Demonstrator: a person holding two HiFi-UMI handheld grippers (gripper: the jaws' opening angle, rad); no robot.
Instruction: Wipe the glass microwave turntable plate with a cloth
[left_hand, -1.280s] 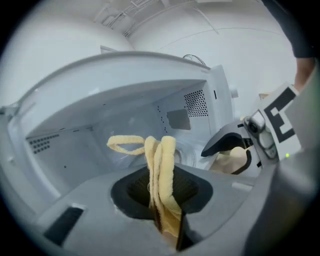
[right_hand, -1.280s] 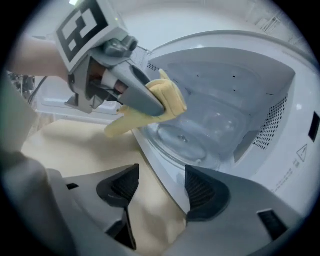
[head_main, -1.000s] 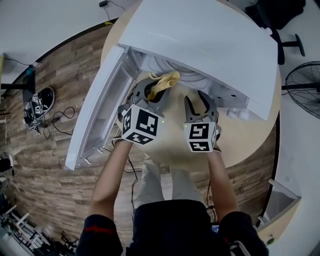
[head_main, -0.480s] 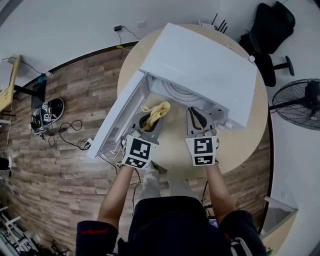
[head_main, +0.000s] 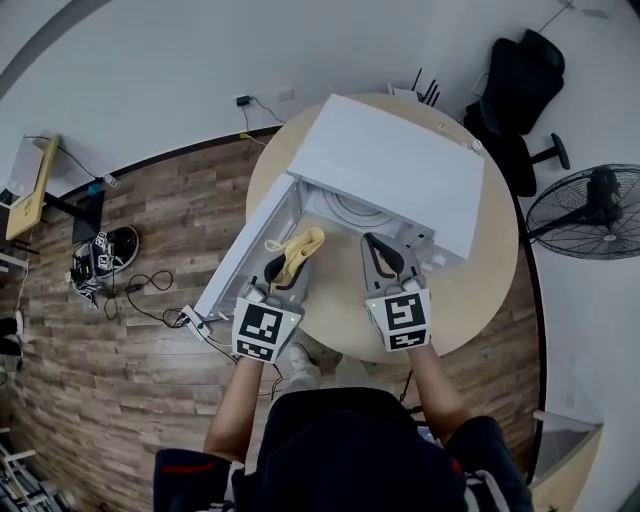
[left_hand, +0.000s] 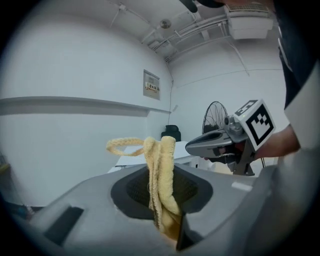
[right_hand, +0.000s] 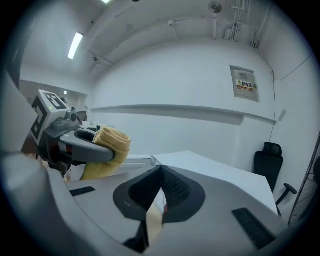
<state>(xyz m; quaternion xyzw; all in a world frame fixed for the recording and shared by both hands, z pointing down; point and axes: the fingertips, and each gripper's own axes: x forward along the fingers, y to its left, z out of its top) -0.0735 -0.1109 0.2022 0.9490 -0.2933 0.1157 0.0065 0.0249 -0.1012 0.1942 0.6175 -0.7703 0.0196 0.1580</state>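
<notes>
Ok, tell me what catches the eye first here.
The yellow cloth stands out first, pinched in the left hand-held gripper and held up in front of the person. Beyond it, the white microwave sits with its door swung open on the round table.

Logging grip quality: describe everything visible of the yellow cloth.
The yellow cloth looks like soft terry, bunched into a folded strip with a corded loop at its free end. The left gripper is shut on its lower part; the rest sticks out past the jaws, in the air before the open microwave.
</notes>
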